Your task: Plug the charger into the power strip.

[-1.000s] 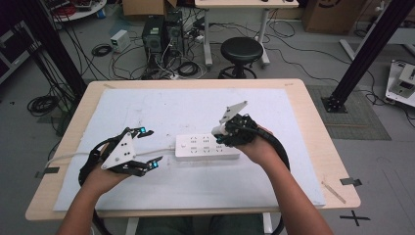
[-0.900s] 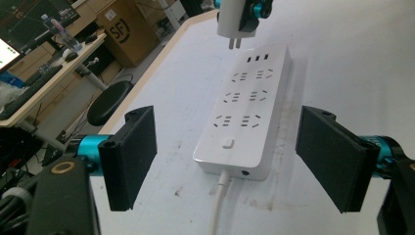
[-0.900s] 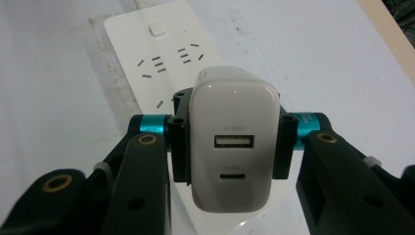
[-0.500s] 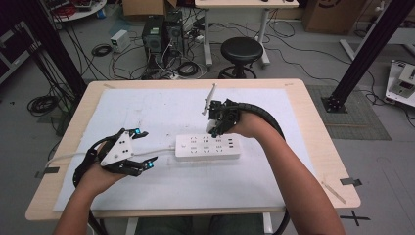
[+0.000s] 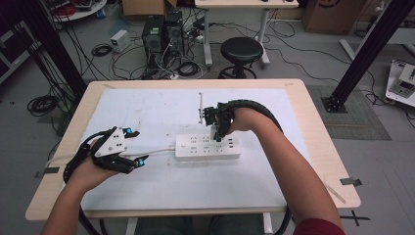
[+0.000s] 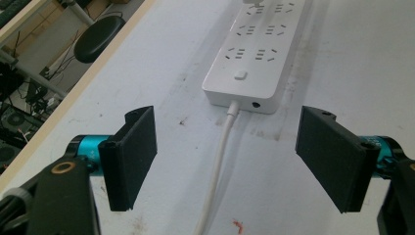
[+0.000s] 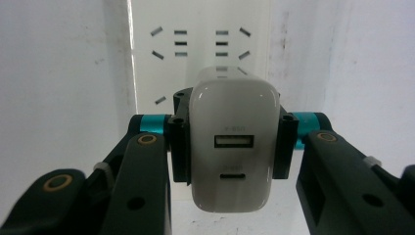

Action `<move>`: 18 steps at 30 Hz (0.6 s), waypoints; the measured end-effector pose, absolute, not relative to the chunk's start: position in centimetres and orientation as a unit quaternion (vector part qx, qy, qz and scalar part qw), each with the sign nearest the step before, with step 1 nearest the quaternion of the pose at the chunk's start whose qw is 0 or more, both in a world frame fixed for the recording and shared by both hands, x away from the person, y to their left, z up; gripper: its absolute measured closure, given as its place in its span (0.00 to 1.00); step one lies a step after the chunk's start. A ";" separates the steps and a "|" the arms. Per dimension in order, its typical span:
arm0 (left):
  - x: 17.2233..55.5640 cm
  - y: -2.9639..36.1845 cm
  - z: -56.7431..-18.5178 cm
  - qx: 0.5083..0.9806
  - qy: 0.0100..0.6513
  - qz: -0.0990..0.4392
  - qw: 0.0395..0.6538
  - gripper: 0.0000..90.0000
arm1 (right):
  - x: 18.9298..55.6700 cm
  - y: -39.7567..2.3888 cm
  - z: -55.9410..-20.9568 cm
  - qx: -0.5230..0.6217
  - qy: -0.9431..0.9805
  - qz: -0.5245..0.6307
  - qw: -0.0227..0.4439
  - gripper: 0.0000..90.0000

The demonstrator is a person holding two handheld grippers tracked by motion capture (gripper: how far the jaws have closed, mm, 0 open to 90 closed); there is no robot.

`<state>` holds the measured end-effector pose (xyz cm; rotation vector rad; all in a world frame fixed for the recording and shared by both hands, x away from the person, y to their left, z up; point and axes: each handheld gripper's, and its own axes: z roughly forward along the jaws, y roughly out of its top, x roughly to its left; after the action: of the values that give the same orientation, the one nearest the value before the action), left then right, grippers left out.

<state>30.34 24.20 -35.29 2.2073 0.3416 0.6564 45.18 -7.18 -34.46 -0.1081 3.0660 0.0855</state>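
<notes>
Right gripper view is showing us our right gripper [image 7: 230, 147] clamping a white rounded plastic USB charger block [image 7: 231, 147] by its two flat sides, its port face turned back toward the camera. We are holding it that way, we judge, so its prongs are pointing ahead at the white rectangular multi-socket power strip [image 7: 200, 49] lying directly beyond the jaws; whether the prongs are already touching a socket we cannot tell. In the high view, that gripper [image 5: 219, 128] is hanging tipped downward over the strip [image 5: 208, 146] on the white table mat [image 5: 161, 110]. Our left gripper [image 6: 230, 159] is resting with its pads spread wide and gripping nothing, the strip's thin white cord [image 6: 218, 169] running out between them, apparently placed to steady the near end.
</notes>
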 end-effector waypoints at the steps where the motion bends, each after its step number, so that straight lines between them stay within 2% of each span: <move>1: 30.3 24.2 -35.3 0.871 0.134 0.258 0.397 0.26 | 45.3 -7.2 -34.6 -0.036 0.998 0.027 0.038 0.70; 18: 30.7 24.1 -35.7 0.869 0.138 0.260 0.398 0.26 | 45.8 -6.9 -35.8 -0.031 0.999 0.005 0.022 0.70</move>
<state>30.73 24.07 -35.72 2.2007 0.3483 0.6577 45.83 -6.94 -35.80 -0.0947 3.0958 0.0147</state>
